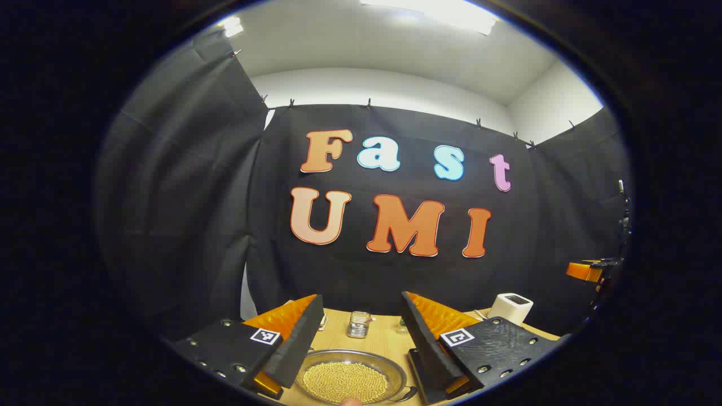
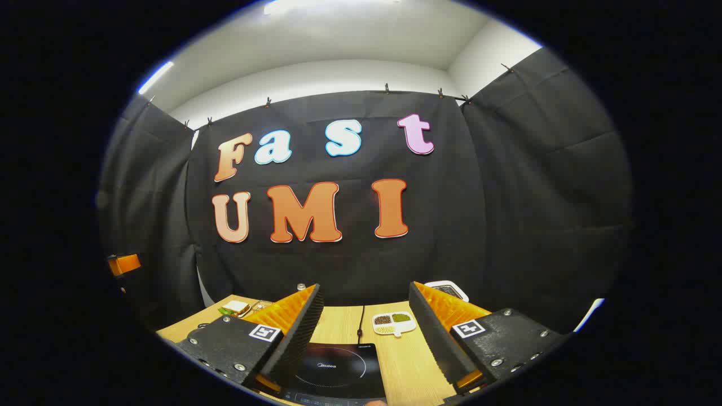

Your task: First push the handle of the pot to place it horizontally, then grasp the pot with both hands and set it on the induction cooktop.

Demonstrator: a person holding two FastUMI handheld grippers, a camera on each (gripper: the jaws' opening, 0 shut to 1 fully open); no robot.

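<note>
At lower frame, the wide-open left gripper framed the bean-filled pot; the right gripper, equally wide, faced the induction cooktop, apparently poised to start.

On the wooden bench stand a small glass jar and a white box-shaped appliance — farther right, a white divided dish of grains.

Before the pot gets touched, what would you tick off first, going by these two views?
1. Left hand-held gripper open: ok.
2. Right hand-held gripper open: ok.
3. Pot in front of the left one: ok; holds small yellow grains, so keep it level.
4. Pot handle horizontal: cannot tell, only a bit shows at the rim.
5. Cooktop bare: ok.
6. Cooktop cord off the glass: ok.
</note>
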